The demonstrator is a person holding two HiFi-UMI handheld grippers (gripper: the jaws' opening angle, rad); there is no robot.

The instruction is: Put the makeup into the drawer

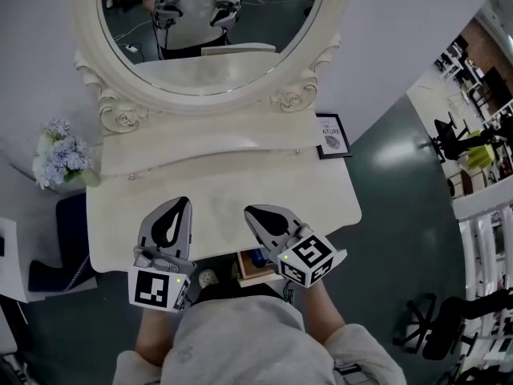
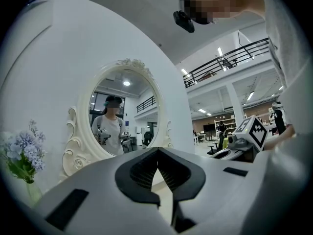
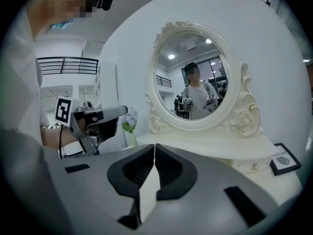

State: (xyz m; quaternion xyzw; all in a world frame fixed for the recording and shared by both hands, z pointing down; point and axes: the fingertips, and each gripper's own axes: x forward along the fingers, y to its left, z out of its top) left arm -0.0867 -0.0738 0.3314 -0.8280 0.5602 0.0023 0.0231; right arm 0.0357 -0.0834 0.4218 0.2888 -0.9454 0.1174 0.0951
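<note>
Over the near edge of the counter [image 1: 224,184]: left gripper [image 1: 183,203] and right gripper [image 1: 250,212], side by side, pointing toward the far mirror [image 1: 208,30]. Fingers of both pressed fully together, gripping nothing. Below and between them, in the pulled-out drawer [image 1: 250,277] under the counter's near edge: what looks like the makeup [image 1: 258,257], a small blue piece partly hidden by the right gripper. Probably held above the counter to leave the drawer front free. Likely left to do: pushing the drawer shut.
</note>
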